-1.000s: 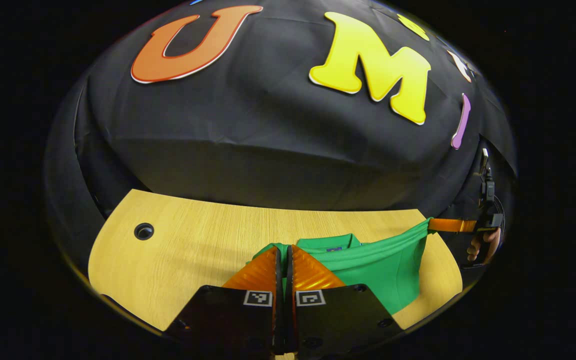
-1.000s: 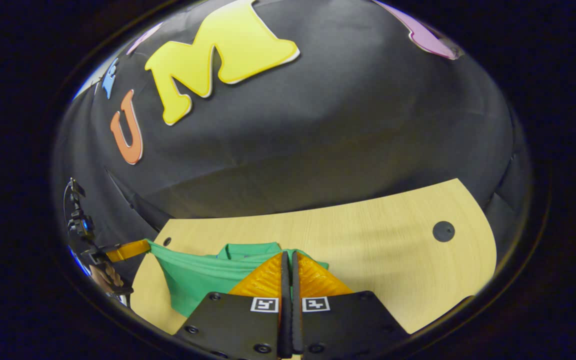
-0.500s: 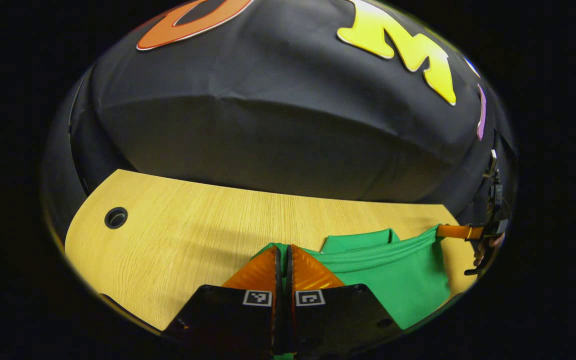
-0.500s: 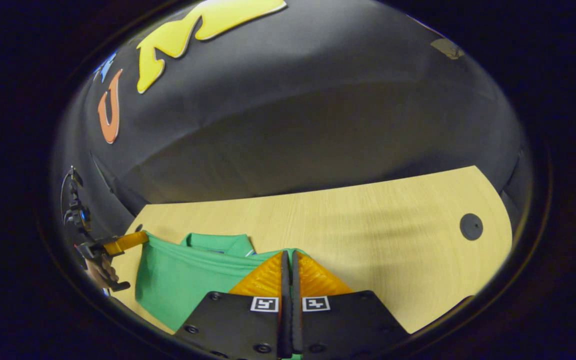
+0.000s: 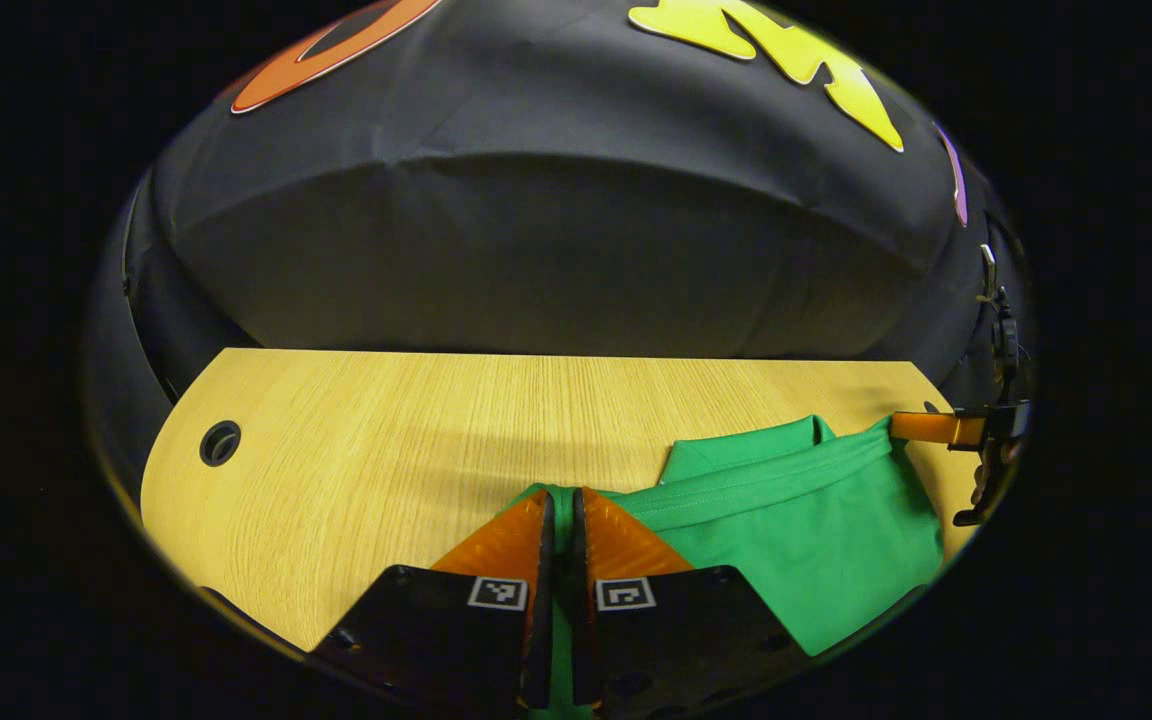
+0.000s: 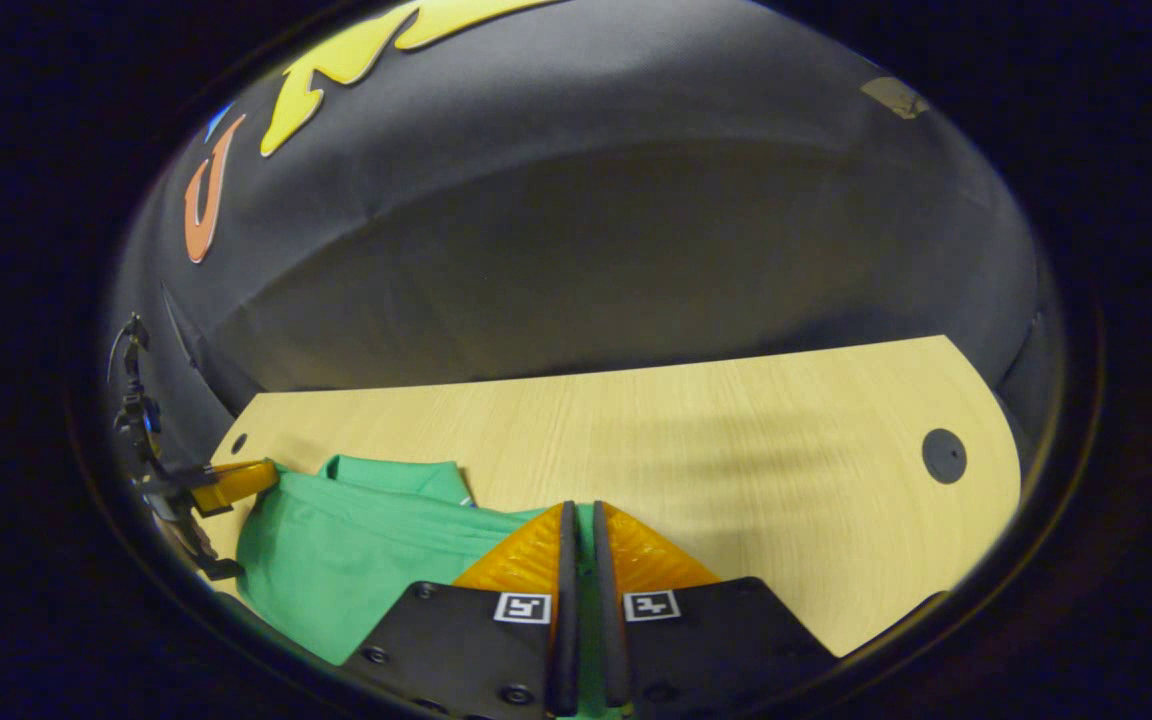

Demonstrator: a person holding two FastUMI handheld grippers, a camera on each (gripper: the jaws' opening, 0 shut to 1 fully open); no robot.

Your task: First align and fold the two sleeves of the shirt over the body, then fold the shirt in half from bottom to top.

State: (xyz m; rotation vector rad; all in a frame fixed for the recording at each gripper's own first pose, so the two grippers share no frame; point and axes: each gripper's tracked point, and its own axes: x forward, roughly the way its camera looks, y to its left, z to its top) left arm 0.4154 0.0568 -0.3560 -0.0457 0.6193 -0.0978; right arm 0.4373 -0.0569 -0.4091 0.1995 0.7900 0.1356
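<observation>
Left gripper view. Left claw (image 5: 558, 510): fingers pressed nearly together, a strip of green cloth caught in the narrow gap between them. Shirt (image 5: 796, 540): green, lying on the wooden surface (image 5: 416, 430), stretching from this claw toward the right edge. A hemmed edge runs taut between the two claws; the collar rises just behind it. Right claw (image 5: 898, 425): at the far right, meeting the shirt's other corner; a hand (image 5: 986, 480) is partly visible behind it. Cable hole (image 5: 220, 443): at the surface's left end, well apart from the shirt.

Right gripper view. Right claw (image 6: 579, 520): fingers drawn close on green cloth. Shirt (image 6: 336, 560): spread to the left of this claw on the surface (image 6: 736, 450). Left claw (image 6: 261, 470): at the shirt's far corner; its closure is probably tight, though too small to confirm. Cable hole (image 6: 943, 456): to the right.
</observation>
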